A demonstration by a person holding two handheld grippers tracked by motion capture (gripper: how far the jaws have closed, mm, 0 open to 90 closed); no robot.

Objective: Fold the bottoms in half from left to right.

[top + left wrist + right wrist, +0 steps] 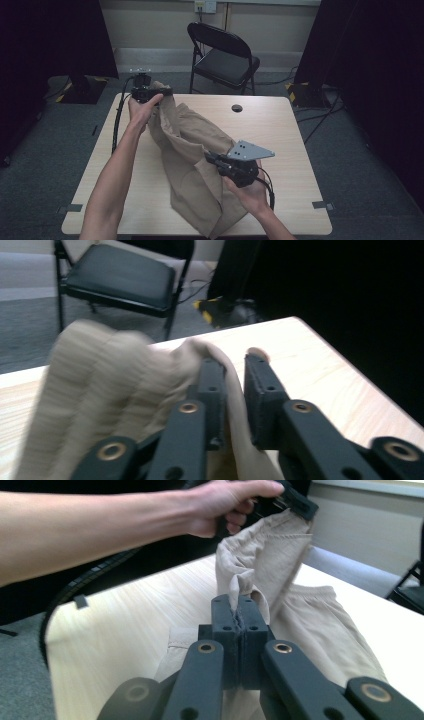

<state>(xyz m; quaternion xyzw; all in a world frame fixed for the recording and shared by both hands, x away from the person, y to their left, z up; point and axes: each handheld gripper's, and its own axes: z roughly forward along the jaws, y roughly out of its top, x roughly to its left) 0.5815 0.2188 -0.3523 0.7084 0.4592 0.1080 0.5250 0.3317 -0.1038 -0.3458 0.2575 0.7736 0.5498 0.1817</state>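
A pair of beige trousers lies heaped down the middle of the light wooden table, its lower end reaching the near edge and its upper end lifted off the surface at the far left corner. There the left gripper has the raised end of the cloth; in the left gripper view its jaws stand a little apart, a fold of the fabric running between them and bunched against one jaw — the pads are not pressing together on it. Nearer the person, the right gripper sits over the middle of the garment with the grey three-cornered plate on top. In the right gripper view its jaws are pressed tight together on a pinched ridge of the beige cloth, which rises from between the tips toward the other hand. Beyond the table stands a black folding chair on the grey carpet — well apart from the work.
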